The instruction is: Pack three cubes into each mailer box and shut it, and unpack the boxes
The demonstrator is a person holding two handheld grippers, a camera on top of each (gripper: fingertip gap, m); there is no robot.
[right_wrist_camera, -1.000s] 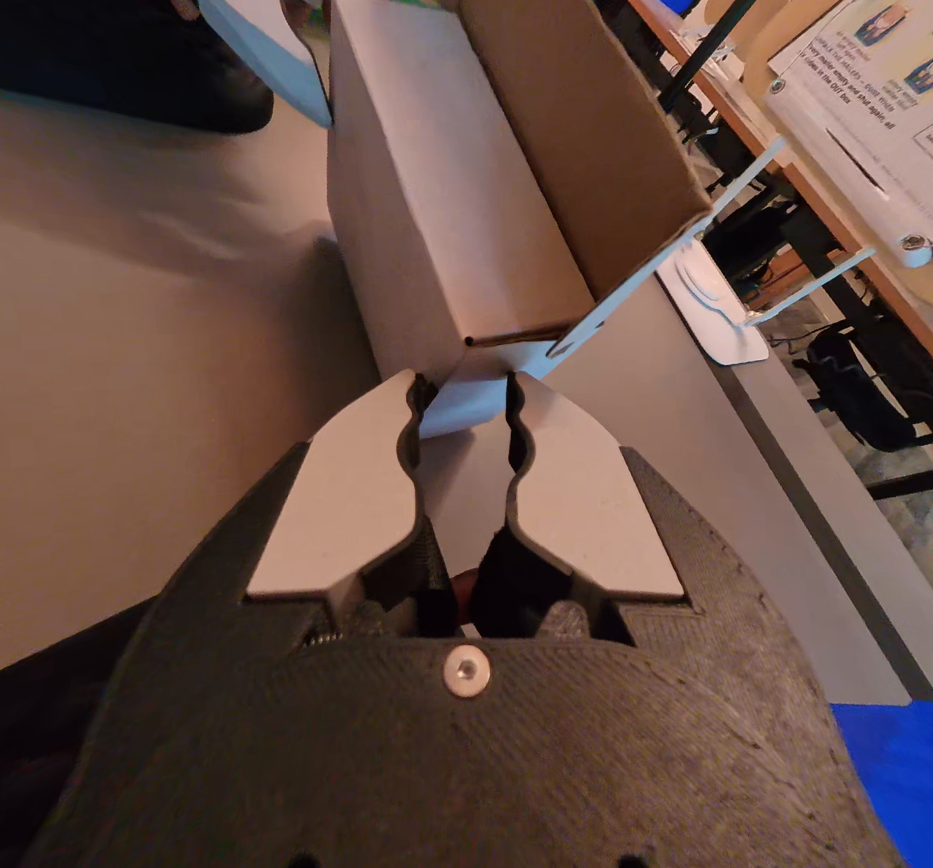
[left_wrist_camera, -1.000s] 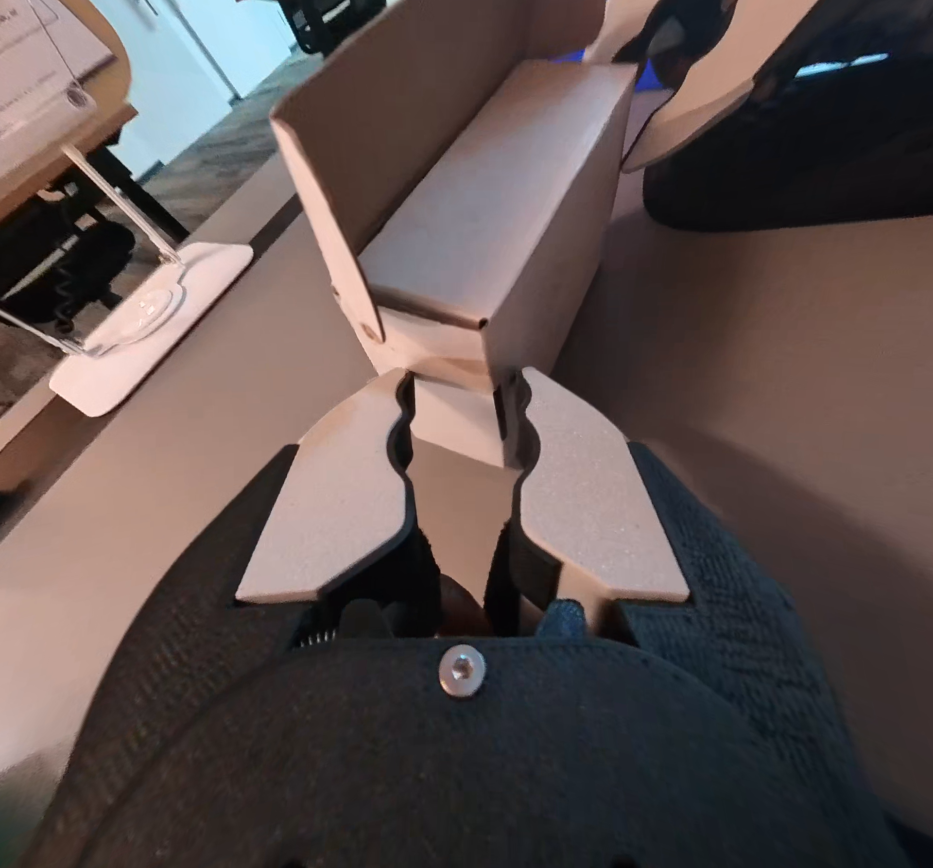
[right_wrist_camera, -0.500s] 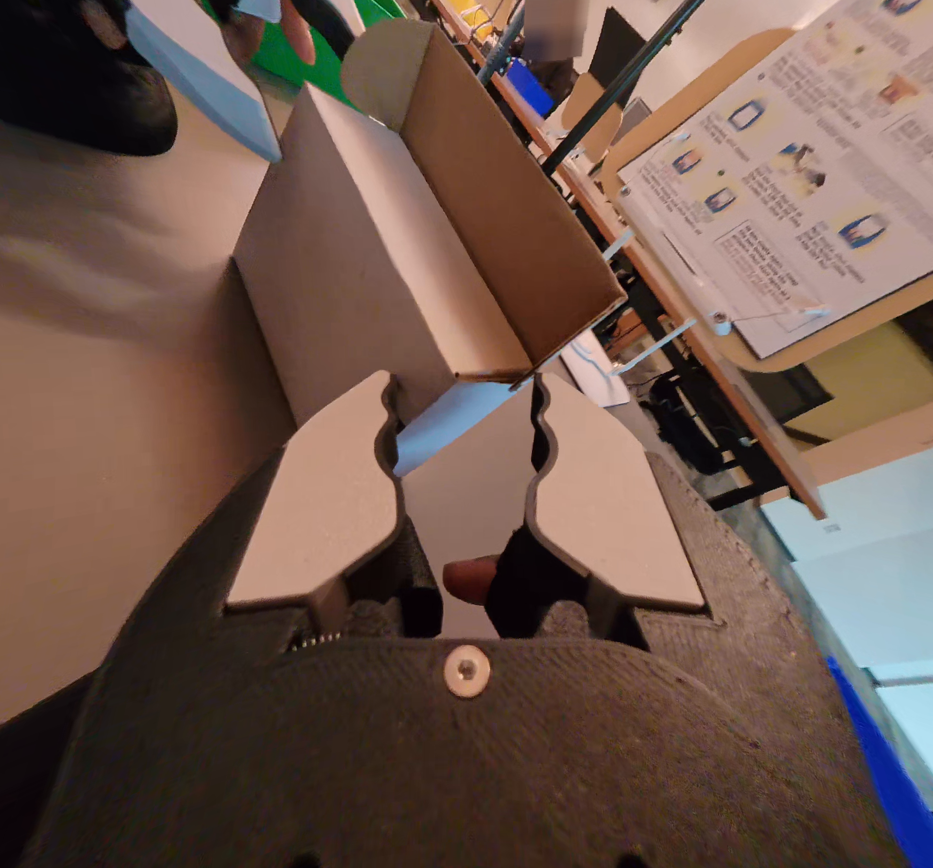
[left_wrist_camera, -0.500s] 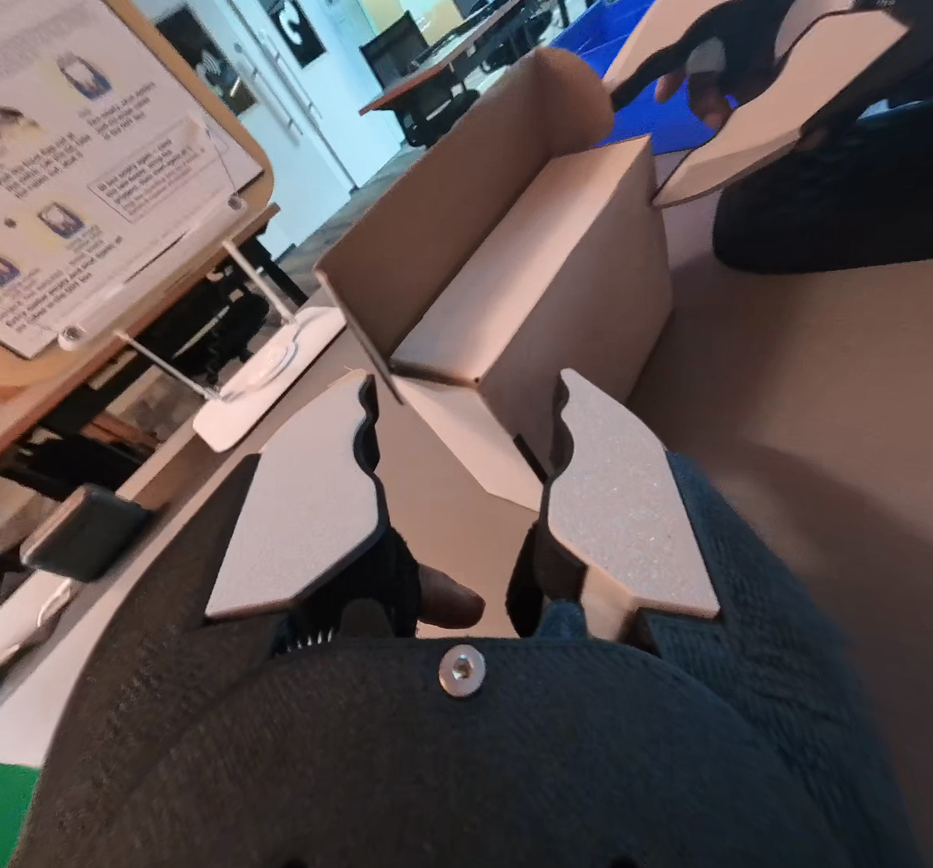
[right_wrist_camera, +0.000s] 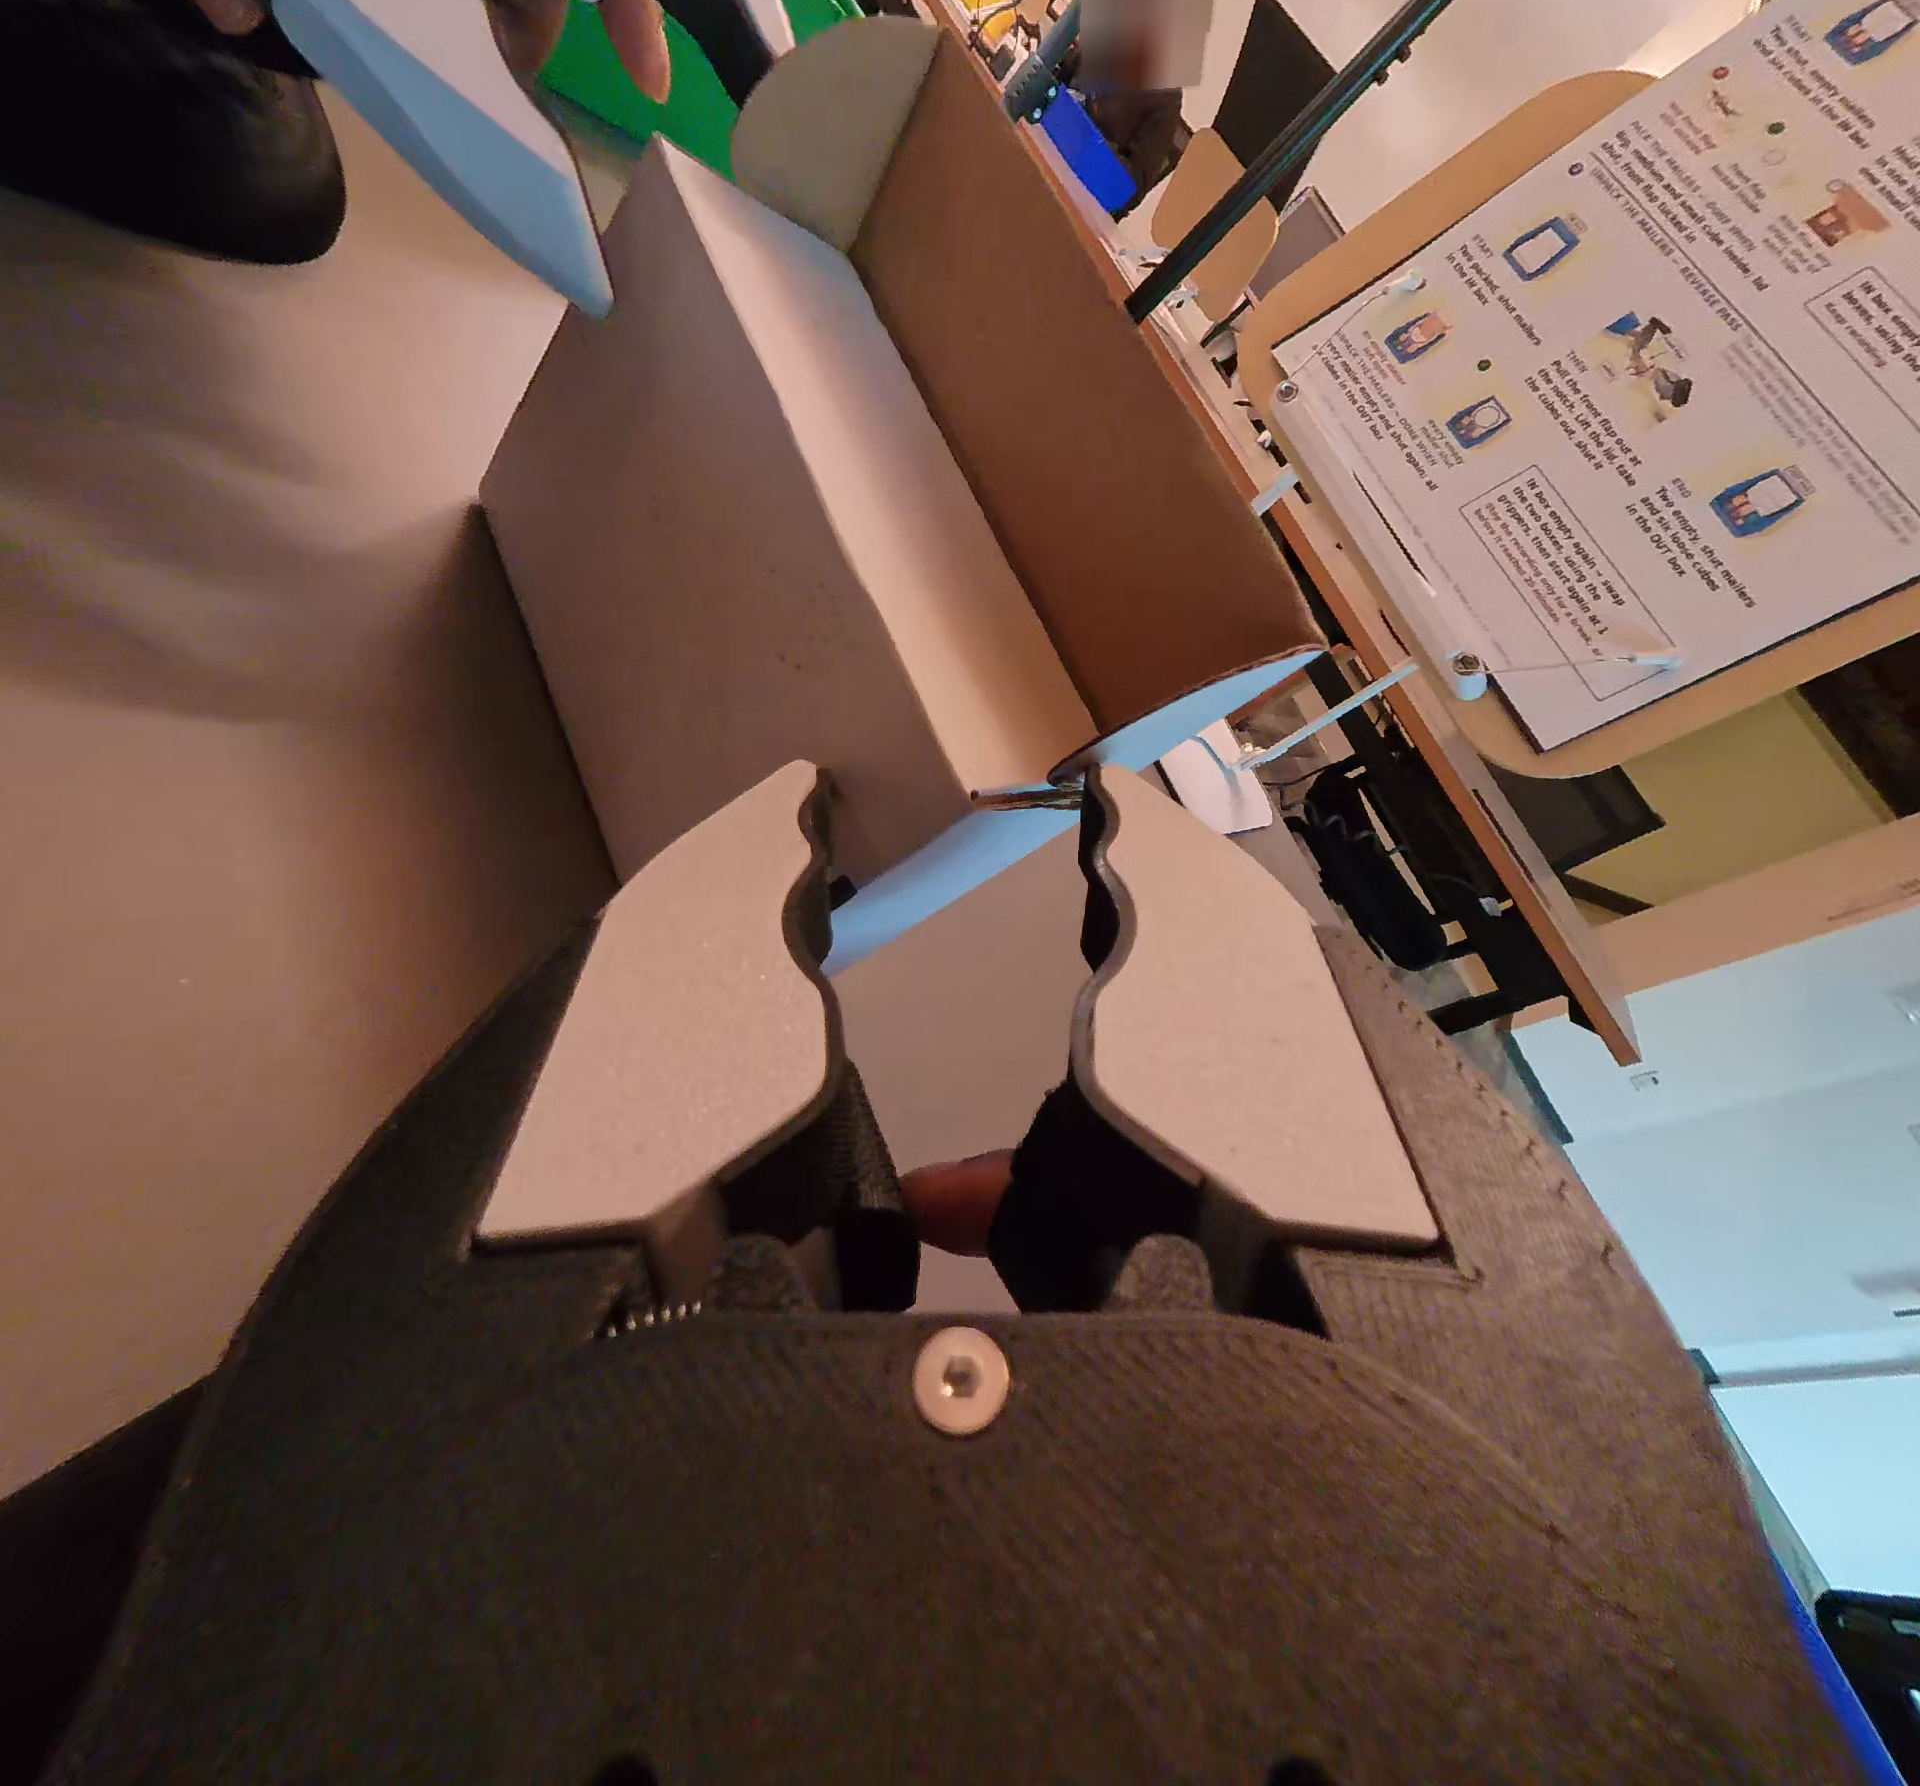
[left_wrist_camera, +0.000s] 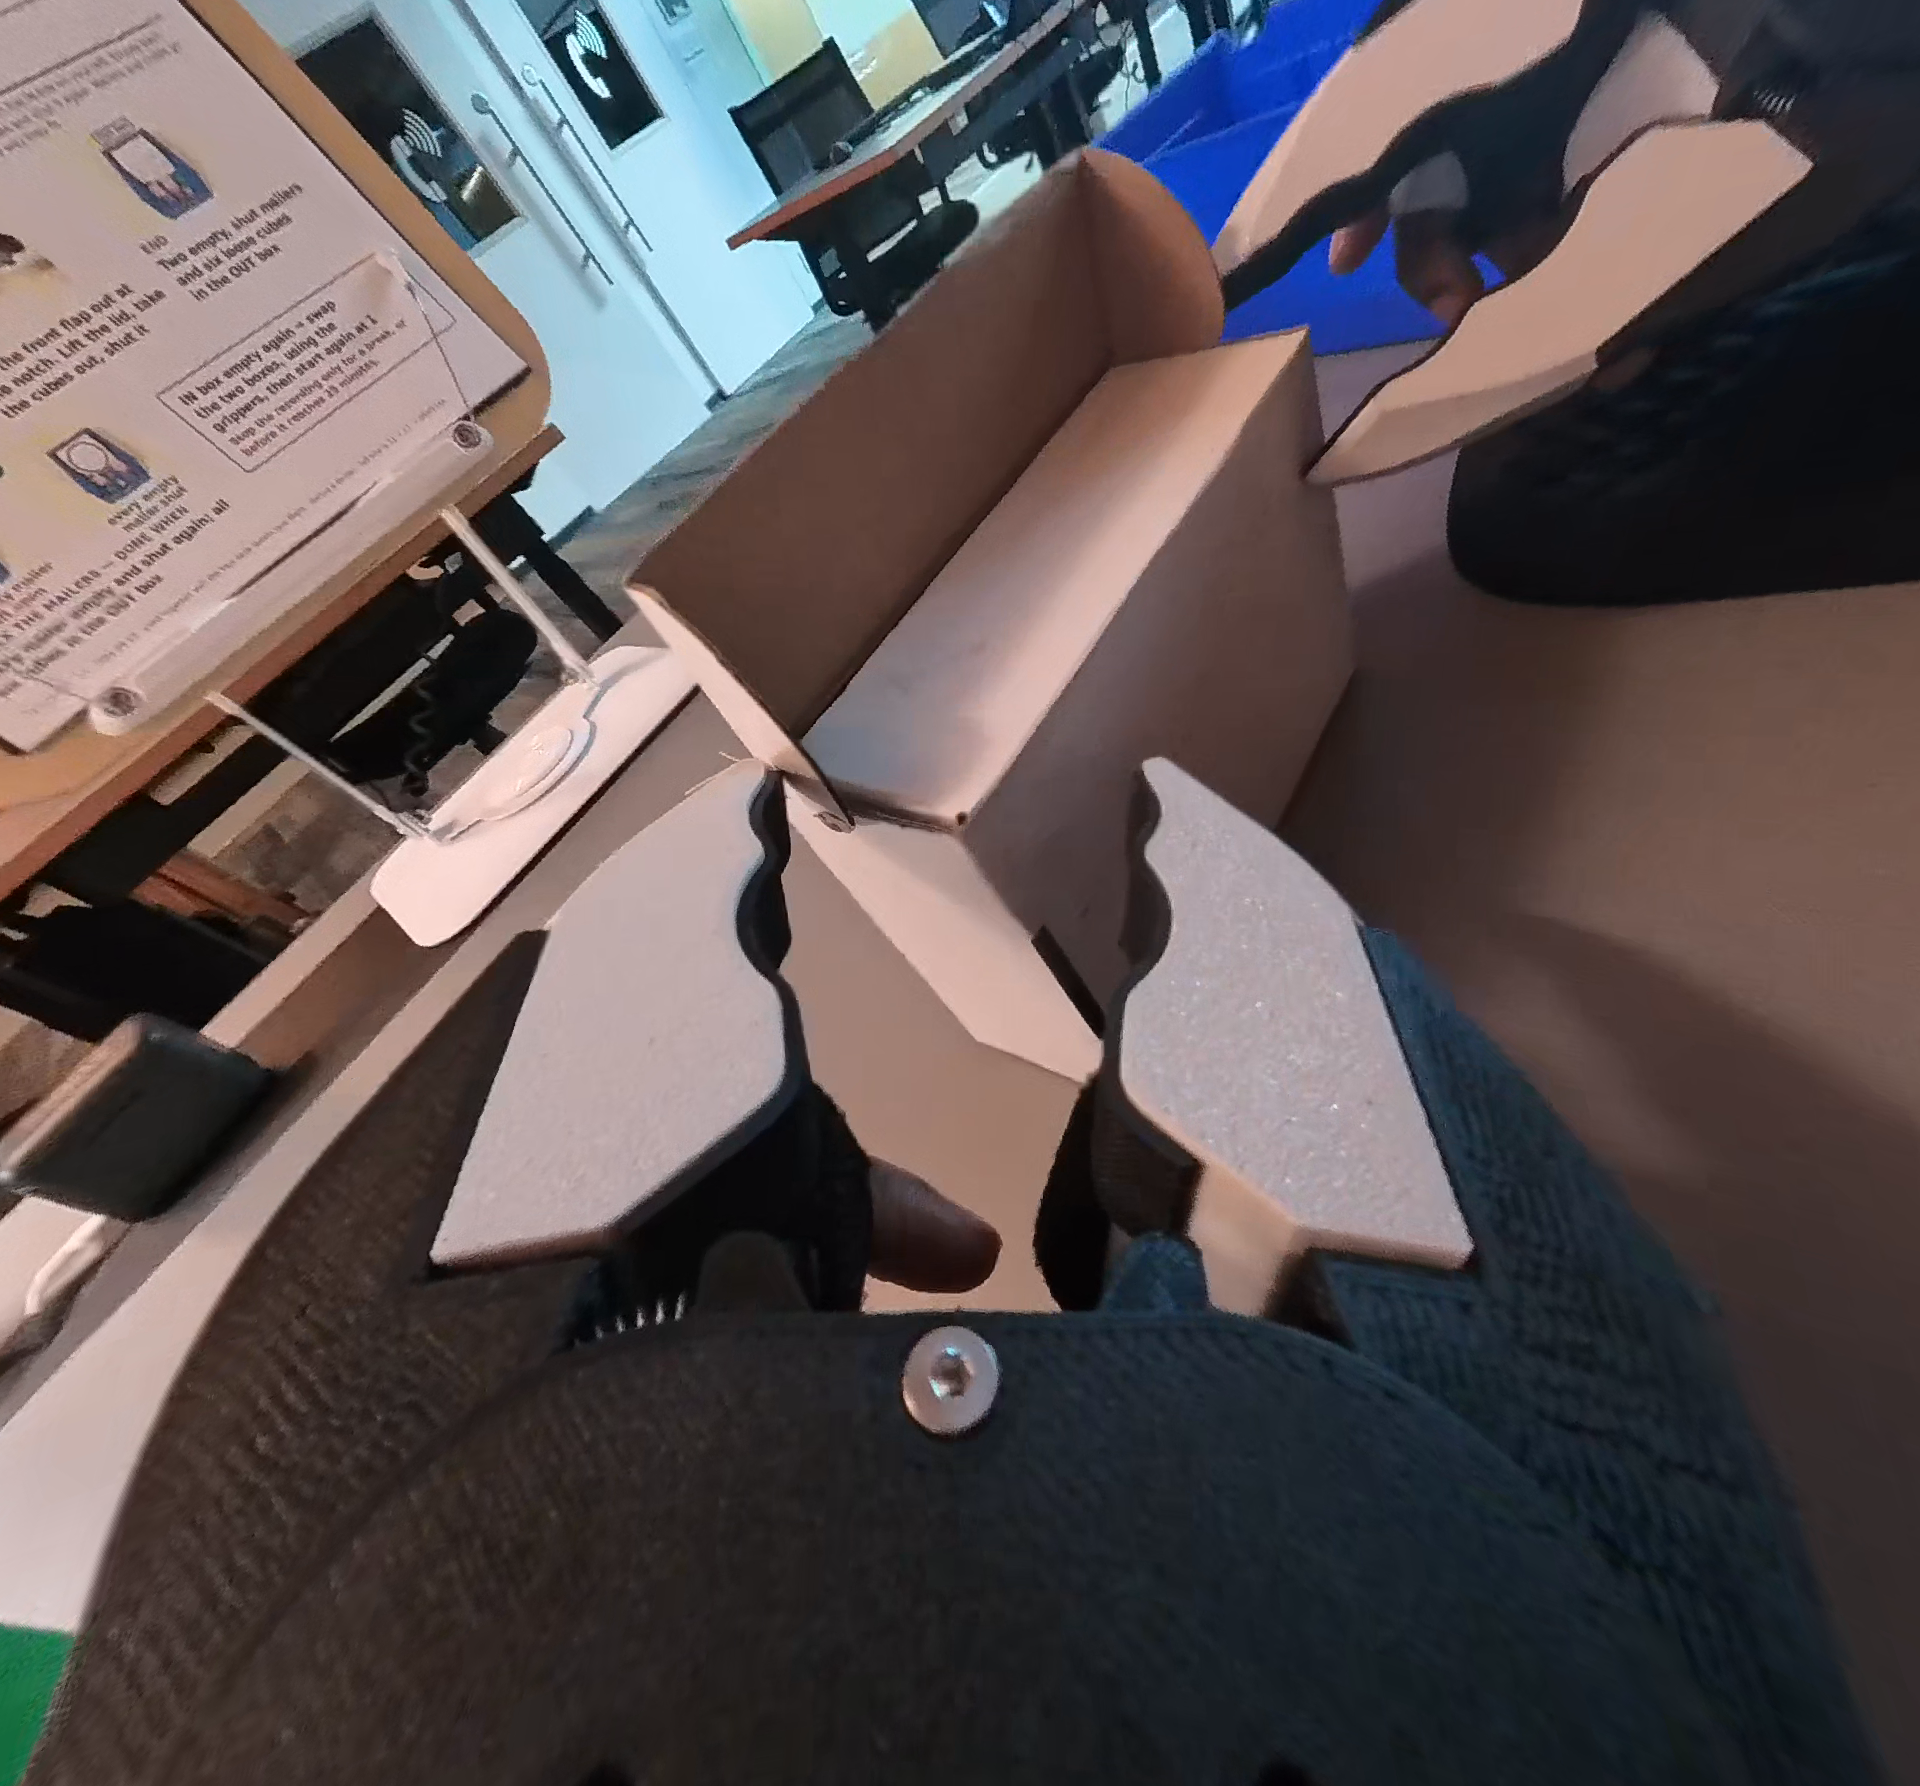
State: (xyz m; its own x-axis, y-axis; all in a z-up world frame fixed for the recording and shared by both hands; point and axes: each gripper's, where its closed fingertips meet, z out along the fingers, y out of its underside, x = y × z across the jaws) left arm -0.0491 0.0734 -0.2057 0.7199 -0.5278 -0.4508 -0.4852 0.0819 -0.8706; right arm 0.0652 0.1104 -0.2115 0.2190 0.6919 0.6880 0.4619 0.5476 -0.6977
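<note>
We have the mailer box (left_wrist_camera: 1132,614) right ahead of the left hand-held gripper (left_wrist_camera: 951,889), its side flap (left_wrist_camera: 935,947) lying between our spread jaws. The raised lid panel (left_wrist_camera: 914,448) walls off the left. To the right, bare bench (left_wrist_camera: 1621,884) lies free. At the far end, the right hand-held gripper (right_wrist_camera: 951,863) blocks.

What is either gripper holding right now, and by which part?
Nothing: left gripper and right gripper are open, each straddling an end flap of the brown cardboard mailer box.

table (left_wrist_camera: 1662,905) | on it: mailer box (left_wrist_camera: 1143,614) | white stand base (left_wrist_camera: 530,780)
</note>
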